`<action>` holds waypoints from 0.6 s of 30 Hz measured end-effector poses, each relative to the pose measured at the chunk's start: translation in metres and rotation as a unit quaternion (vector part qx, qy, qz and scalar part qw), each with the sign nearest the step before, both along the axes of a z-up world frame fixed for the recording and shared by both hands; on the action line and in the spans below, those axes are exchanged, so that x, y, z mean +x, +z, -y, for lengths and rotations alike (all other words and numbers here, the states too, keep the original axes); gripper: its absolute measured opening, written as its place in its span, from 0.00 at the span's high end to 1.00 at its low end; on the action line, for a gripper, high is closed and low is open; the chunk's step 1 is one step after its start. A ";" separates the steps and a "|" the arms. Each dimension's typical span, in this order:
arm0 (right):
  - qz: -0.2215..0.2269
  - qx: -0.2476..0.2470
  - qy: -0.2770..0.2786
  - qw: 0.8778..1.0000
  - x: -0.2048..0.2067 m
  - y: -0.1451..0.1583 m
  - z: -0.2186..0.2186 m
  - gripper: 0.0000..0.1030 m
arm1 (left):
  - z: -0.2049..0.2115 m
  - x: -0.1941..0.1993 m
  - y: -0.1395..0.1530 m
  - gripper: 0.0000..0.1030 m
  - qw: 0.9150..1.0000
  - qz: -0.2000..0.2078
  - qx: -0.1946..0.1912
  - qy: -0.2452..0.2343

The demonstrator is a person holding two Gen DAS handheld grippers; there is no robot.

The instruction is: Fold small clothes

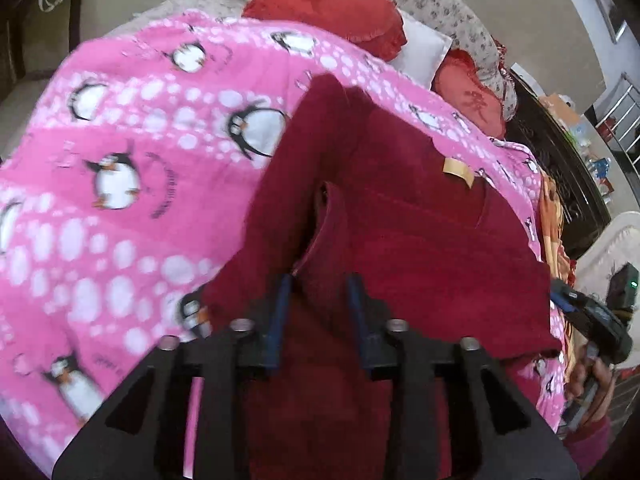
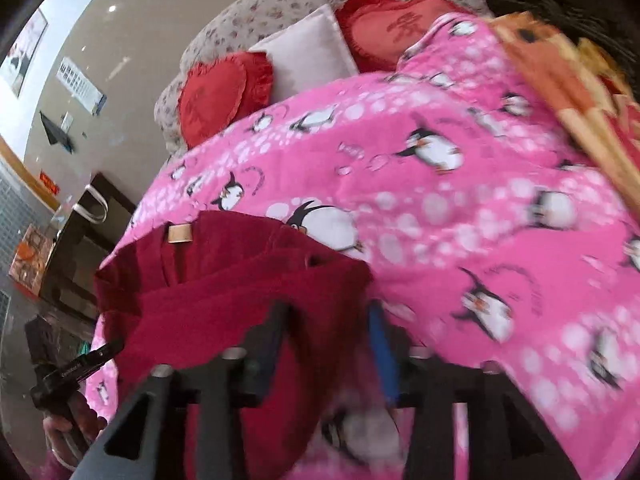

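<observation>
**A:** Starting at the left: the pink penguin blanket [image 1: 120,168] covers the bed, and the dark red garment [image 1: 400,216] lies on it, right of centre in the left wrist view, with its tan label [image 1: 458,170] facing up.

**B:** And the left gripper [image 1: 320,296]?

**A:** Its blue-padded fingers [image 1: 280,312] stand partly spread, a raised ridge of the red cloth between them. I see a gap on each side of the ridge, so I judge they aren't pinching it.

**B:** So the fold could slump?

**A:** That's my worry. With nothing pressing that ridge, it may flop sideways and leave a crooked crease. The fleece looks soft and clingy, so a finger dragging across could also pull the blanket up with the garment.

**B:** Further right?

**A:** The other gripper shows at the right edge there, in a hand [image 1: 592,380]. From its own camera, the right gripper [image 2: 332,332] sits over the garment's near edge [image 2: 240,292]. Its fingers [image 2: 382,344] are apart, with red cloth draped across the gap. That view is blurred; I can't tell whether either finger touches the cloth.

**B:** Risk there?

**A:** Closing now might catch blanket along with the hem, or only one layer, and the edges would end up misaligned.
</observation>
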State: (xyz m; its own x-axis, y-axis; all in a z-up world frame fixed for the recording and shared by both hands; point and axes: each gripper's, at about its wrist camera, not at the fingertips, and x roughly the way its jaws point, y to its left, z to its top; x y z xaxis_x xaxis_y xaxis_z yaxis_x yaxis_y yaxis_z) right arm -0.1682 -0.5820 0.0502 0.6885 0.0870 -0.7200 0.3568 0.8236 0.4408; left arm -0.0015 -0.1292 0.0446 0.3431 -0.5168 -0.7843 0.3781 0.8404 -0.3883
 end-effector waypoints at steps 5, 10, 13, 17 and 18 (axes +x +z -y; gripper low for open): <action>0.036 0.078 0.070 0.994 -0.060 0.010 -0.027 0.43 | -0.043 -0.027 -0.001 0.43 0.999 -0.025 -0.018 0.025; -0.014 0.089 0.104 0.990 -0.075 -0.015 -0.053 0.42 | -0.066 -0.051 -0.022 0.43 0.997 -0.063 0.001 0.042; -0.005 0.077 0.092 0.993 -0.072 -0.010 -0.062 0.42 | -0.078 -0.063 -0.025 0.43 0.996 -0.071 -0.006 0.053; -0.006 0.049 0.118 0.992 -0.069 -0.002 -0.085 0.42 | -0.084 -0.083 -0.029 0.43 0.997 -0.066 0.008 0.049; -0.016 0.040 0.124 0.991 -0.068 -0.004 -0.089 0.42 | -0.087 -0.090 -0.030 0.43 0.997 -0.069 0.010 0.045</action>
